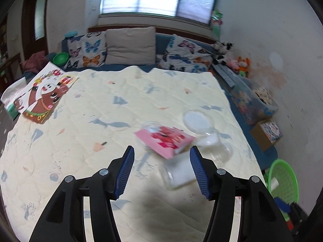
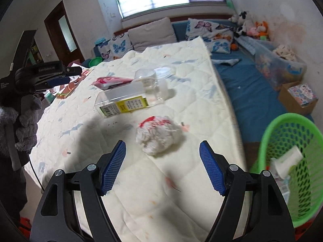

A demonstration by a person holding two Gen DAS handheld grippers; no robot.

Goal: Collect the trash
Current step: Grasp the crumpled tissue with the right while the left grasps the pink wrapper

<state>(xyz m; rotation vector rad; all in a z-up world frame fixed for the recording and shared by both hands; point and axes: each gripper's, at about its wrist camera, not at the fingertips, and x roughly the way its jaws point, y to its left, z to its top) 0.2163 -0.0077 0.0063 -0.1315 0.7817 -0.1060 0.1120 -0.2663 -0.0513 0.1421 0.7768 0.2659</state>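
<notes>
Left wrist view: pink packet [image 1: 164, 141] and clear bottle [image 1: 182, 172] smeared by blur, print unreadable. Green basket [image 1: 283, 181] cut off by frame edge. Right wrist view: bottle's yellow label [image 2: 126, 105] too small to read; basket contents [image 2: 286, 163] partly hidden behind mesh.

The right claw [image 2: 162, 151] hangs agape over a crumpled wad [image 2: 159, 137] beside the green basket [image 2: 282, 133].
</notes>
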